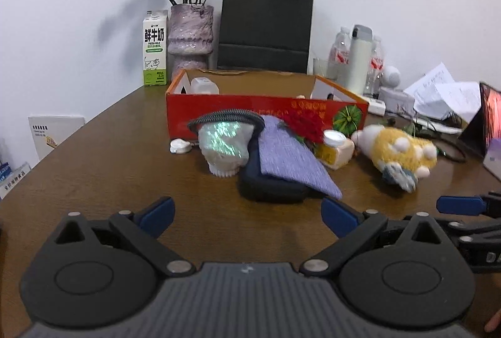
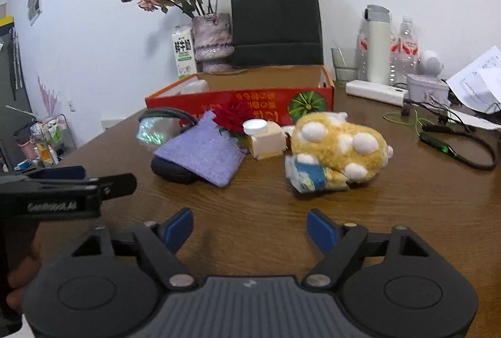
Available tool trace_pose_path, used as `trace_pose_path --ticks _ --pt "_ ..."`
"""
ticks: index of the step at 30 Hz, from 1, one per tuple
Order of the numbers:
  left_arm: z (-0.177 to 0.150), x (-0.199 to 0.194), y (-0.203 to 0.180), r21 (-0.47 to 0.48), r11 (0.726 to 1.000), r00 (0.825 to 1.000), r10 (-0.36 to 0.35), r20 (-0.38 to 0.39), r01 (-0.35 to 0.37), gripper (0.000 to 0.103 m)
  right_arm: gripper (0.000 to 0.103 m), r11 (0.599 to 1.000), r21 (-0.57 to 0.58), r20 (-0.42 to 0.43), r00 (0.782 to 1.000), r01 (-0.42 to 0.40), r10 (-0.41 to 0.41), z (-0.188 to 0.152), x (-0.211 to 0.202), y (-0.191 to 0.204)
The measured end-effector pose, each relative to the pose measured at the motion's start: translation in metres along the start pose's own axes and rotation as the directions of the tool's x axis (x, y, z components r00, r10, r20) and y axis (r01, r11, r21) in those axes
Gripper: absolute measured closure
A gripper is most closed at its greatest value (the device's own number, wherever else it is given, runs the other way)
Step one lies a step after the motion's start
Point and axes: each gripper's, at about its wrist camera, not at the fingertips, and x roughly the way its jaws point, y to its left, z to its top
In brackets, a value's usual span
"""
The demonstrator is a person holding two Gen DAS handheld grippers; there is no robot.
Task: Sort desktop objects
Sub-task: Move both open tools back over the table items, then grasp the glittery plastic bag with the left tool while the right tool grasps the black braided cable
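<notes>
A red cardboard box (image 1: 266, 115) (image 2: 241, 101) stands open-topped on the brown table. In front of it lie an iridescent skull (image 1: 224, 147) (image 2: 153, 134), a purple pouch (image 1: 292, 161) (image 2: 203, 150) on a dark case (image 1: 271, 189), a red rose (image 2: 233, 115), a white-capped bottle (image 1: 335, 150) (image 2: 266, 137) and a yellow plush toy (image 1: 399, 153) (image 2: 338, 147). My left gripper (image 1: 247, 217) is open over bare table, short of the pouch. My right gripper (image 2: 250, 228) is open too, nothing between its blue pads, short of the plush.
Behind the box stand a milk carton (image 1: 154, 48), a vase of dried roses (image 1: 191, 31), a black paper bag (image 1: 264, 25), bottles and a flask (image 2: 379, 47). Papers, a power strip (image 2: 375, 92), earphones (image 2: 451, 147) and a tablet (image 1: 488, 119) crowd the right.
</notes>
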Motion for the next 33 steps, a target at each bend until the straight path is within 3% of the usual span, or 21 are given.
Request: trace_pose_path --ticks 4,9,10,14,17,22,28,31,33 --pt "0.024 0.024 0.013 -0.020 1.000 1.000 0.012 0.022 -0.011 0.020 0.042 0.996 -0.029 0.026 0.996 -0.086 0.087 0.030 0.006 0.007" --pt "0.050 0.069 0.031 -0.070 0.996 0.999 -0.051 0.001 0.051 0.023 0.050 0.973 -0.178 0.040 0.987 -0.144 0.154 0.084 0.045 0.035" --pt "0.053 0.078 0.036 -0.082 0.994 0.997 -0.076 -0.011 0.075 0.028 0.053 0.961 -0.231 0.027 0.986 -0.151 0.162 0.092 0.055 0.043" --pt "0.056 0.096 0.046 -0.099 0.989 0.992 -0.115 -0.044 0.110 0.065 0.068 0.906 -0.398 -0.042 0.989 -0.145 0.140 0.118 0.105 0.067" --pt "0.055 0.094 0.053 -0.096 0.988 0.991 -0.126 -0.034 0.122 0.074 0.074 0.869 -0.465 -0.093 0.986 -0.169 0.141 0.127 0.136 0.075" --pt "0.057 0.099 0.077 -0.163 0.972 0.983 -0.177 -0.053 0.167 0.077 0.076 0.808 -0.547 -0.124 0.976 -0.219 0.180 0.125 0.157 0.086" --pt "0.061 0.096 0.085 -0.159 0.973 0.982 -0.178 -0.069 0.165 0.078 0.075 0.753 -0.613 -0.123 0.970 -0.241 0.210 0.122 0.151 0.094" --pt "0.061 0.086 0.081 -0.132 0.978 0.984 -0.168 -0.050 0.161 0.081 0.073 0.781 -0.539 -0.141 0.948 -0.315 0.284 0.130 0.141 0.089" --pt "0.059 0.081 0.072 -0.074 0.986 0.988 -0.150 -0.033 0.147 0.083 0.078 0.781 -0.473 -0.160 0.912 -0.407 0.378 0.139 0.134 0.089"
